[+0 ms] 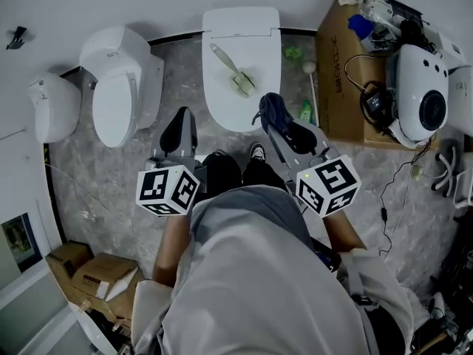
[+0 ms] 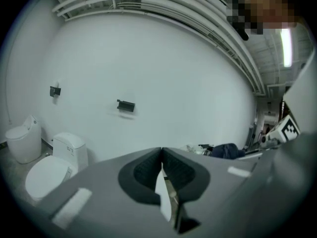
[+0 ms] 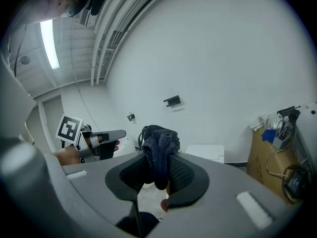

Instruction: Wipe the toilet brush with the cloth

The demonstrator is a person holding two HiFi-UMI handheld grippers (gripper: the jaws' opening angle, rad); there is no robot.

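On the closed toilet lid (image 1: 259, 35) dead ahead at 12 o'clock, the toilet brush (image 1: 235, 71) is lying flat, well apart from both grippers. Its long axis is running from roughly 11 o'clock (handle end) to 5 o'clock (bristle head), so the head is pointing back toward my right side.

I'm holding the right gripper (image 1: 275, 124) pinched on the dark cloth (image 1: 270, 106), which is bunching over the jaw tips. That gripper is sitting nearer the bristle head, just off the lid's front edge.

The left gripper (image 1: 179, 130) is pressed together with nothing in it, and the handle is lying at about 1 o'clock from it.

Room-wise I'm thinking it's fine: the other toilet (image 1: 118, 95) is off at 10 and the cardboard box (image 1: 336, 80) at 2, neither blocking a straight push forward.
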